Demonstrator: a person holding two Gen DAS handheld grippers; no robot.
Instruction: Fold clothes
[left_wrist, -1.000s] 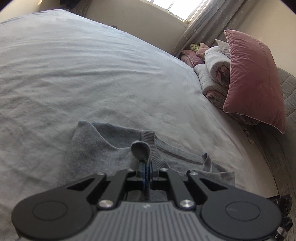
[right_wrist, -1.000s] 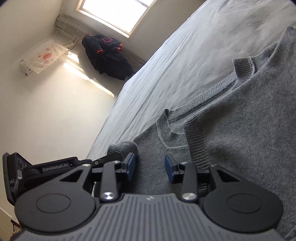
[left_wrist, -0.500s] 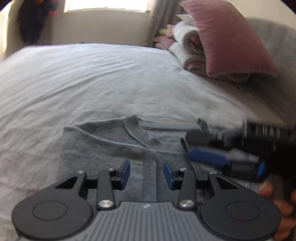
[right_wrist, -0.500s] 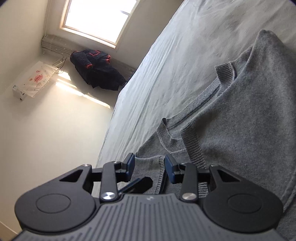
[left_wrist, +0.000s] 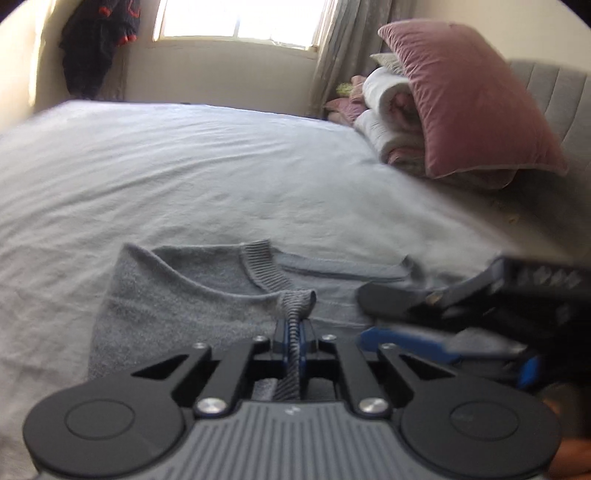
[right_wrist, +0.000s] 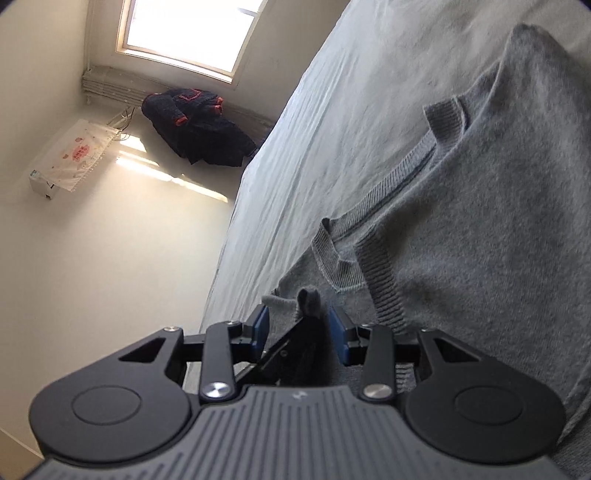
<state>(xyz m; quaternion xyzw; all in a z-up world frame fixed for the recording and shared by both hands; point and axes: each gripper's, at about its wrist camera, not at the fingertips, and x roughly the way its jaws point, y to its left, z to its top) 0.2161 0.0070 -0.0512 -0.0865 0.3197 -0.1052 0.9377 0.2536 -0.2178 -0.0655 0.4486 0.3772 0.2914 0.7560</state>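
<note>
A grey knit sweater (left_wrist: 192, 295) lies partly folded on the pale bed sheet (left_wrist: 184, 177), ribbed collar facing away. My left gripper (left_wrist: 293, 332) is shut on a ribbed cuff of the sweater (left_wrist: 295, 301), pinched between its blue pads. My right gripper shows in the left wrist view (left_wrist: 424, 341) at the right, blurred, low over the sweater. In the right wrist view the right gripper (right_wrist: 301, 325) is open, its pads either side of a small raised fold of the sweater (right_wrist: 308, 299). The sweater's body (right_wrist: 498, 240) fills the right side there.
A pink pillow (left_wrist: 469, 103) leans on rolled blankets (left_wrist: 388, 110) by the grey headboard (left_wrist: 561, 103). A window (left_wrist: 236, 18), curtain and dark hanging jacket (left_wrist: 96, 40) stand beyond the bed. The bed's edge (right_wrist: 236, 236) drops to a cream wall.
My left gripper let go of one fold, opened, and has now shut on the ribbed cuff. My right gripper has stayed open and shifted over a raised fold near the sweater's edge.
</note>
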